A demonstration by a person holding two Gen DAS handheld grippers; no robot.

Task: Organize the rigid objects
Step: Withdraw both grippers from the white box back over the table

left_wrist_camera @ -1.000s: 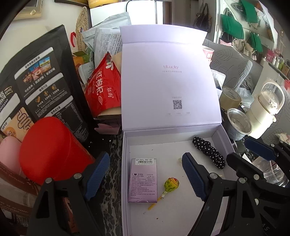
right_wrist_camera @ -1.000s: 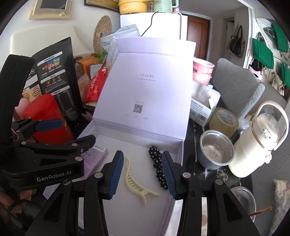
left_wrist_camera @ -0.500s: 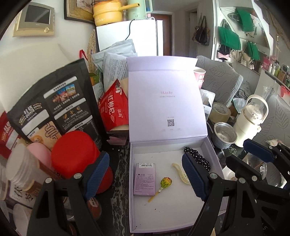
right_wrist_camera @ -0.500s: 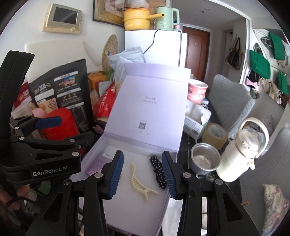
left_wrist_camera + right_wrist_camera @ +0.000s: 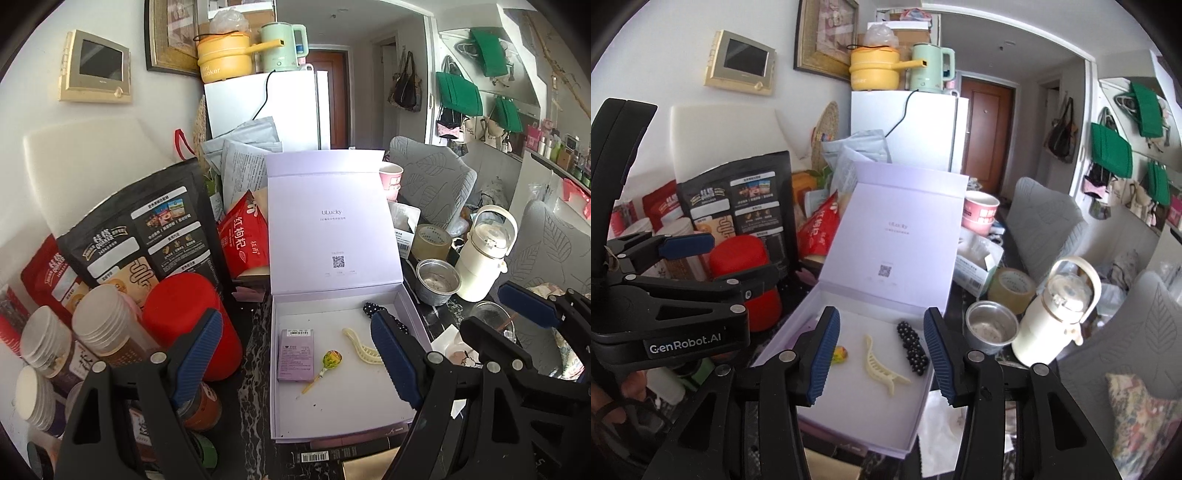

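An open lilac box (image 5: 413, 314) lies on the dark table with its lid (image 5: 332, 221) standing upright. On its floor are a small purple carton (image 5: 295, 354), a lollipop (image 5: 331, 359), a cream hair claw (image 5: 360, 349) and a black dotted hair clip (image 5: 369, 308). My left gripper (image 5: 297, 317) hangs open above the box's near left part, holding nothing. My right gripper (image 5: 882, 314) hovers above the cream claw (image 5: 881, 365) and the dotted clip (image 5: 912, 347). Its jaws are opening and nothing is between them.
Left of the box stand a red canister (image 5: 184, 314), a black pouch (image 5: 147, 229) and several lidded jars (image 5: 103, 325). To the right are a steel cup (image 5: 437, 286), a tape roll (image 5: 430, 242) and a cream jug (image 5: 484, 254).
Both grippers have risen and drawn back from the box, so more of the room shows. The cream claw now lies in plain view. The right jaws have widened a little.
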